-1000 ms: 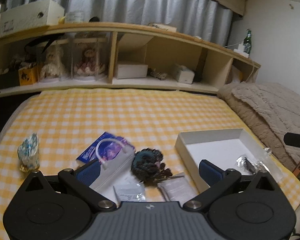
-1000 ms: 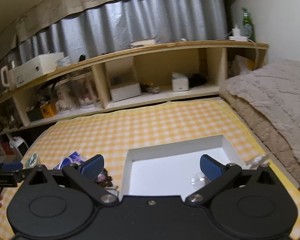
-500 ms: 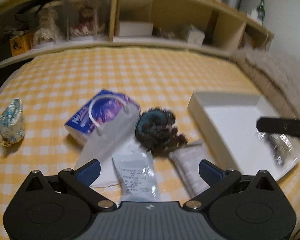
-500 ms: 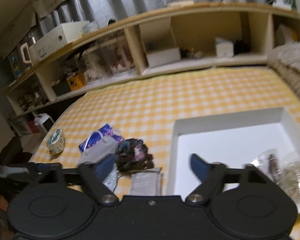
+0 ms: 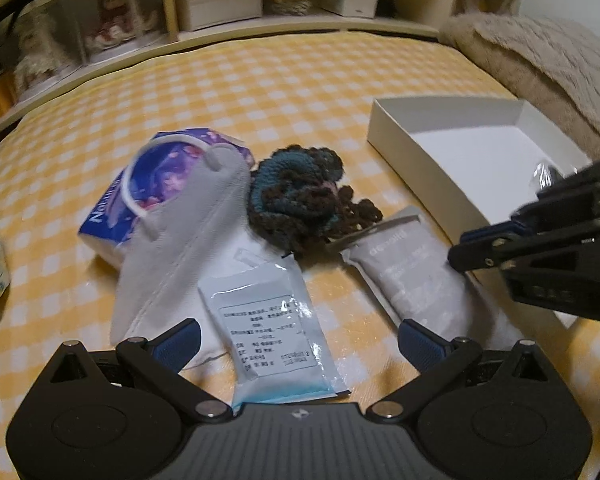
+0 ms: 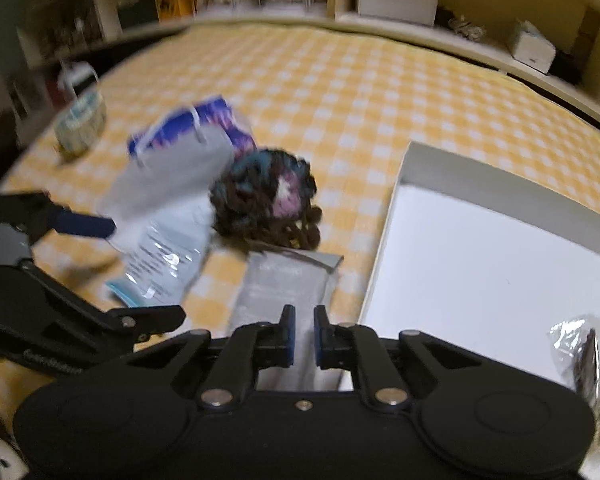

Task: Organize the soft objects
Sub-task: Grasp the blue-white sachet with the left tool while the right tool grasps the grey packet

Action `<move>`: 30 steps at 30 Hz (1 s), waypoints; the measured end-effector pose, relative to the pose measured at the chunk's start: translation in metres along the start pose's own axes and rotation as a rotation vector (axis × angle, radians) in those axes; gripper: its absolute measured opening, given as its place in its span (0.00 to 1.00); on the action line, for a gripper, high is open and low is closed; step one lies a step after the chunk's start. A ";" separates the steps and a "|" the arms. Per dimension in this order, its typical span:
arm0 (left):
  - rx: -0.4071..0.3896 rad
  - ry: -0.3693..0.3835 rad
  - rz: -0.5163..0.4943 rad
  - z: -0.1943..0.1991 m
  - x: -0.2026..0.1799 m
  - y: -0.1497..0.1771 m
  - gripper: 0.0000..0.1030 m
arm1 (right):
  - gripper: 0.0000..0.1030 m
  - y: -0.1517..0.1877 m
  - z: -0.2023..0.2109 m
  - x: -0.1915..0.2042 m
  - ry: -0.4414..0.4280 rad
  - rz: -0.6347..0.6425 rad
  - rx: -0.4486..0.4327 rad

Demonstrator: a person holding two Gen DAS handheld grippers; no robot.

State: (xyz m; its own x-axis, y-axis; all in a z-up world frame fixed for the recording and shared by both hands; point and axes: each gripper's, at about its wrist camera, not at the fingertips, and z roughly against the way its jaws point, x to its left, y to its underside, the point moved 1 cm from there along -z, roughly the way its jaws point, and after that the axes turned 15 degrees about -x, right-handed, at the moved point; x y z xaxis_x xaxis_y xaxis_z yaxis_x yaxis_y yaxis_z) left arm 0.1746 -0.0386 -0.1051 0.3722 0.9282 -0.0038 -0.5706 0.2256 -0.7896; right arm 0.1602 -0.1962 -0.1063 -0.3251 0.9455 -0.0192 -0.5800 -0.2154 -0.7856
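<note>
Yellow-and-white checked cloth (image 5: 300, 92) covers the bed, and the soft things lie in a loose cluster around a dark knitted yarn bundle (image 5: 300, 196). Touching the bundle's left side is a grey face mask (image 5: 184, 240), which lies partly over a purple-and-blue tissue pack (image 5: 160, 176). Just in front of the bundle sits a clear sachet with a printed label (image 5: 272, 328), and to the bundle's front right a grey pouch (image 5: 404, 276). Right of the bundle, well apart from it, stands an open white box (image 5: 412, 160) with a crinkly clear packet (image 6: 580, 344) in its near corner. The left gripper (image 5: 296, 340) hovers over the sachet, its fingers spread wide and holding nothing. The right gripper (image 6: 302, 336) sits above the grey pouch, its fingers drawn nearly together with a narrow gap; whether they pinch the pouch I cannot tell.
</note>
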 end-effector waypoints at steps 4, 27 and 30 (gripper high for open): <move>0.014 0.009 -0.058 -0.011 -0.008 0.004 1.00 | 0.08 0.007 -0.018 0.003 0.020 0.051 0.047; 0.138 -0.021 -0.099 -0.011 0.012 0.013 0.69 | 0.22 0.006 -0.015 0.010 -0.236 -0.164 -0.033; 0.172 -0.027 -0.084 0.000 0.018 0.017 0.68 | 0.40 0.010 -0.005 0.011 -0.229 -0.190 -0.041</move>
State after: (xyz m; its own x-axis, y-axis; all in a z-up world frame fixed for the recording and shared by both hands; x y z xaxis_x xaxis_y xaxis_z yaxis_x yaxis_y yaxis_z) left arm 0.1719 -0.0184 -0.1186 0.4050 0.9112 0.0758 -0.6562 0.3473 -0.6699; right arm 0.1548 -0.1870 -0.1181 -0.3763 0.8872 0.2670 -0.6177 -0.0255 -0.7860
